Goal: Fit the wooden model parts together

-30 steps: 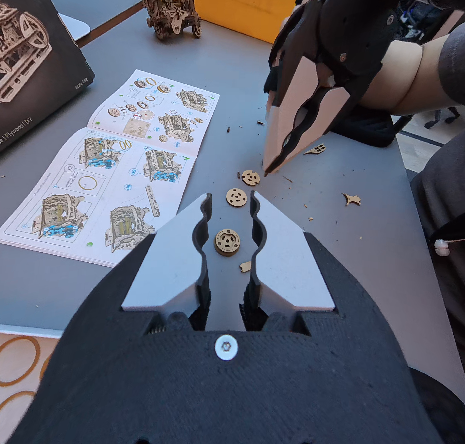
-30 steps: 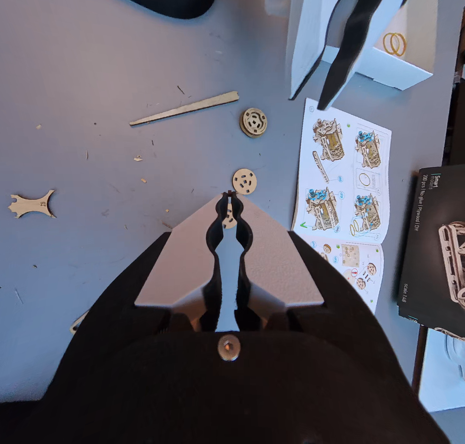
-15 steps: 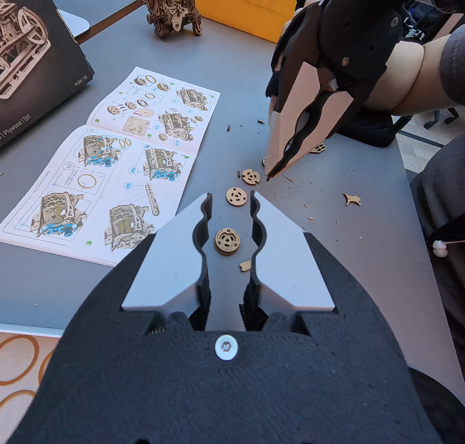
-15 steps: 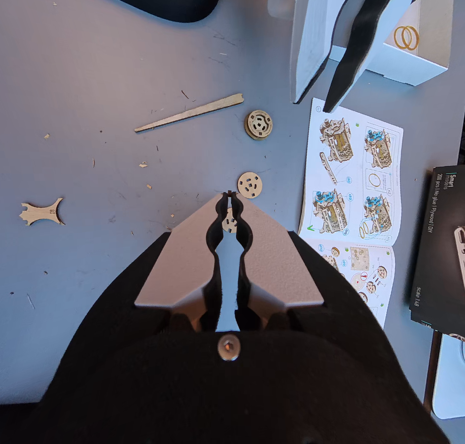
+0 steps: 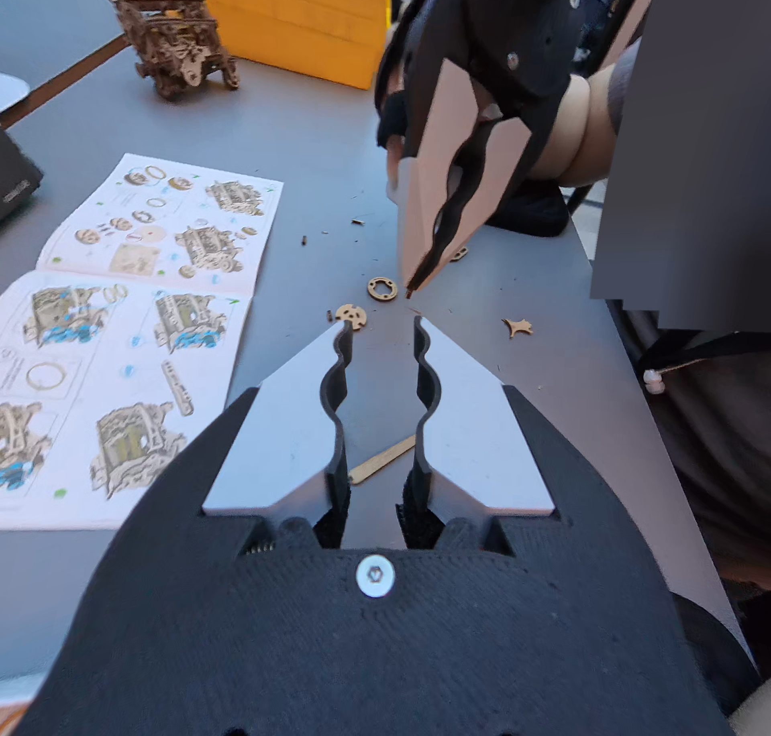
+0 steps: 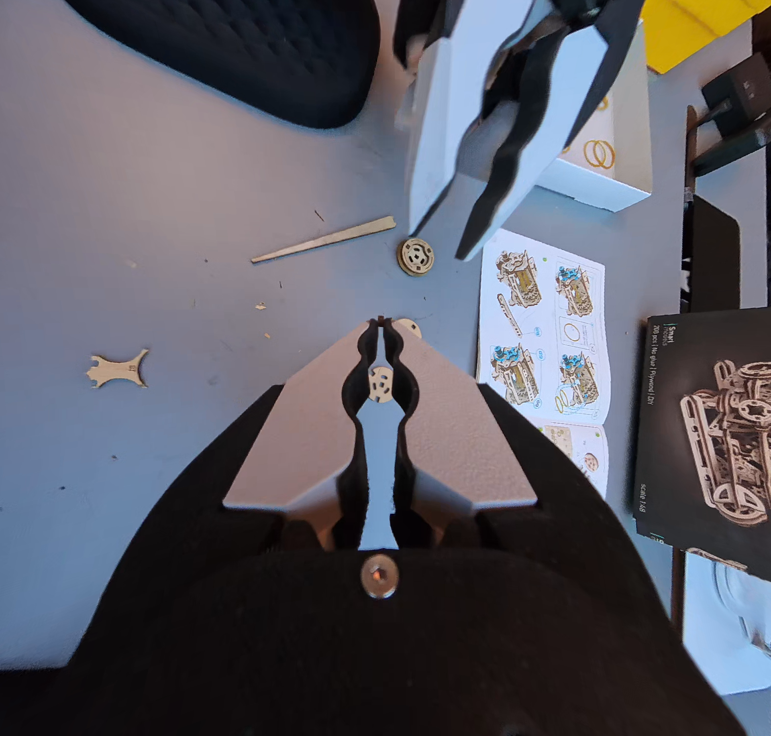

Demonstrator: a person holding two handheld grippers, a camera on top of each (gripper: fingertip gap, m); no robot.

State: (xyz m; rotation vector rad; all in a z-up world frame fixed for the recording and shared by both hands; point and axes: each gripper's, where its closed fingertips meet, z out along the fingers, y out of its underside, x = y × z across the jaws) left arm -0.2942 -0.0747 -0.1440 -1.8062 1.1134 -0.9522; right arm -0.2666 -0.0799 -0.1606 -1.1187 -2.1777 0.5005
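Your left claw [image 5: 380, 323] has shifted off the stacked disc [image 6: 415, 257] — now spread wide, empty, hovering over the bench [image 5: 292, 132]. Right claw [image 6: 380, 322] is pinched nearly closed on a tiny peg [image 5: 409, 295], tip just beside the ring part [image 5: 381, 288] — probably lining it up for a slot.

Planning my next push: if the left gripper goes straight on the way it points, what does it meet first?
Probably the small slotted wooden disc by the left gripper's left fingertip, or bare grey table between the open fingers; the wooden ring and right gripper lie beyond. Depth is unclear.
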